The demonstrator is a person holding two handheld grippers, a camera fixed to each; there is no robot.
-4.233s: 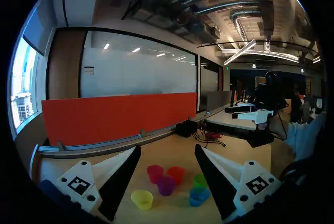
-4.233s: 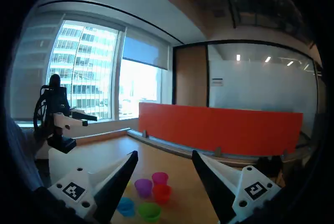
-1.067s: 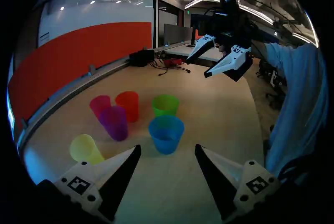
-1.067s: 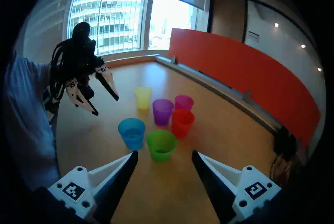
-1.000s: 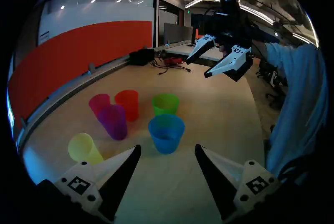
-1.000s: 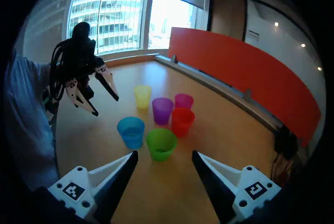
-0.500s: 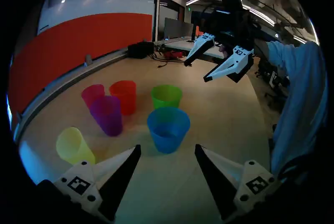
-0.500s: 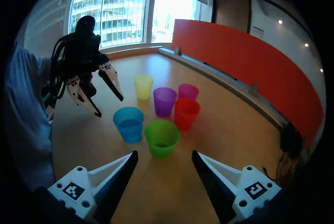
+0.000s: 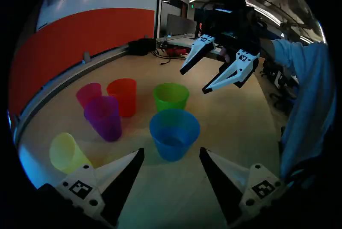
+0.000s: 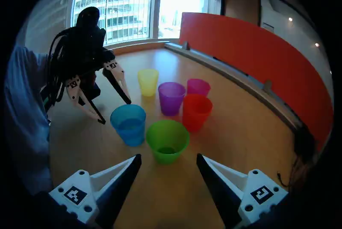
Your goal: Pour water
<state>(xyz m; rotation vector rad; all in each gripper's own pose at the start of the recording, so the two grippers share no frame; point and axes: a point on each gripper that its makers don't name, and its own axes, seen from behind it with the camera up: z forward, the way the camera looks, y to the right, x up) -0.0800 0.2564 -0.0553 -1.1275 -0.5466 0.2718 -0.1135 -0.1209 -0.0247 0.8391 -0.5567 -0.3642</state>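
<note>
Left gripper [image 9: 171, 149]: fingers spread wide, holding nothing, above a wooden table [image 9: 239, 118]. Blue cup [image 9: 174, 133]: upright, straight ahead, just past the fingertips and centred between them; it may hold a little water, though the dim light makes that hard to tell. Green cup [image 9: 171, 96]: upright, directly behind the blue one and near it. Red cup [image 9: 122, 96], purple cup [image 9: 104, 117] and pink cup [image 9: 87, 94]: clustered ahead to the gripper's left. Yellow cup [image 9: 64, 157]: farthest left, beside the left finger. Right gripper [image 10: 168, 156]: fingers likewise spread, empty; the green cup stands just ahead between its fingertips, the blue cup ahead to its left. Each gripper faces the other across the cups. Pale blue sleeve [image 9: 308, 101]: behind the far gripper.
</note>
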